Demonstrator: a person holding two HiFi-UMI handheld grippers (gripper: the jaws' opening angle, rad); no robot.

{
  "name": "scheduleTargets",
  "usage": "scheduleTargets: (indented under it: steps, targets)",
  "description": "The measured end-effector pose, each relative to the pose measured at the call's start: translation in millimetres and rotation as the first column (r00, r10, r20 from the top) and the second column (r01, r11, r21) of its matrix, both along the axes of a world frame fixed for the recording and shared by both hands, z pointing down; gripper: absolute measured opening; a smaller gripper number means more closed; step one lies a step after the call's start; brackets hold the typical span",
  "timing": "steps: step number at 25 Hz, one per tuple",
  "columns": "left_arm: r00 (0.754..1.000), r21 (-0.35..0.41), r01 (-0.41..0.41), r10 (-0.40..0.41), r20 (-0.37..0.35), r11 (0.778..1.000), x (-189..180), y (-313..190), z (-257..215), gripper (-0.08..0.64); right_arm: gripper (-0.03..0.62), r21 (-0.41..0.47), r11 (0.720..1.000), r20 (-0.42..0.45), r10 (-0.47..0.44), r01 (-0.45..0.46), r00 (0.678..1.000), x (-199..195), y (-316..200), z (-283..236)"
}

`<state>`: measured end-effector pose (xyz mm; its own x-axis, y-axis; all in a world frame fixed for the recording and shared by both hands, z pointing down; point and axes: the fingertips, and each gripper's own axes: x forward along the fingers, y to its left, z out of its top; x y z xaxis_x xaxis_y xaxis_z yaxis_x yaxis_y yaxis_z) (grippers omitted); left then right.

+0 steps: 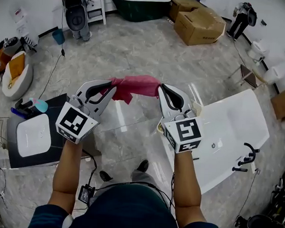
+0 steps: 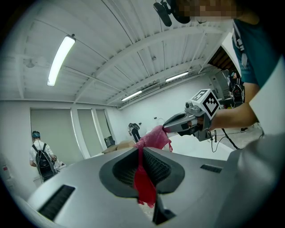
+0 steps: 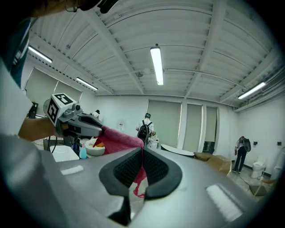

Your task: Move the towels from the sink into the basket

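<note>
1. I'm in a big white showroom-type hall with a glossy grey floor [image 1: 136,53]. Tubs and cardboard boxes [image 1: 198,25] sit at the far end, and only bare floor lies under the load.
2. The red towel [image 1: 139,84] is up in the air, slung between the two tools and well apart from the sink [image 1: 34,136] on the dark counter at left.
3. The left gripper [image 1: 107,92] is clamped on one end, and a strip of cloth runs down between its pads and hangs out below.
4. The right gripper [image 1: 164,94] is clamped on the other end. Its bite looks thinner, with only a small tail showing past the pads.
5. Risk: the right pinch slips first, I think, because there is so little cloth in it.
6. Risk: if I spread my hands, the towel goes taut and yanks itself out of the weaker jaw.
7. Risk: if one end lets go, the towel swings off the other jaw and likely drags or drops on the floor.
8. Risk: wrong target. I can't confirm the basket; the round white tub [image 1: 17,74] at far left with something orange in it may be it.
9. Risk: the black cable with a small box [image 1: 85,194] near my feet could snag as I walk.
</note>
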<state>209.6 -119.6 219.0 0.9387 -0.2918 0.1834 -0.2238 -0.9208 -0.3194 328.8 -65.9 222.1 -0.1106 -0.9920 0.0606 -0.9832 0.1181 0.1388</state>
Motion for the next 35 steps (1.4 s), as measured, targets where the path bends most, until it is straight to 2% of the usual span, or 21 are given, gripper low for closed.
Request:
scheduleTargets:
  steps: [6, 11, 14, 27, 35]
  targets:
    - [0.998, -0.019, -0.065, 0.066, 0.006, 0.998, 16, -1, 18, 0.034, 0.017, -0.018, 0.998, 0.000, 0.066, -0.066, 0.998, 11, 6, 15]
    - [0.992, -0.031, -0.120, 0.120, 0.024, 0.992, 77, 18, 29, 0.034, 0.017, -0.046, 0.991, 0.005, 0.128, -0.127, 0.992, 71, 35, 33]
    - [0.987, -0.046, -0.158, 0.160, 0.033, 0.986, 102, 25, 41, 0.034, 0.017, -0.059, 0.984, 0.011, 0.168, -0.167, 0.986, 92, 46, 45]
    - [0.930, -0.118, -0.343, 0.355, 0.096, 0.932, 196, 73, 98, 0.034, 0.017, -0.131, 0.925, 0.054, 0.365, -0.356, 0.929, 172, 113, 100]
    - [0.895, -0.166, -0.403, 0.425, 0.134, 0.900, 236, 93, 142, 0.034, 0.017, -0.174, 0.889, 0.082, 0.443, -0.424, 0.893, 205, 138, 146]
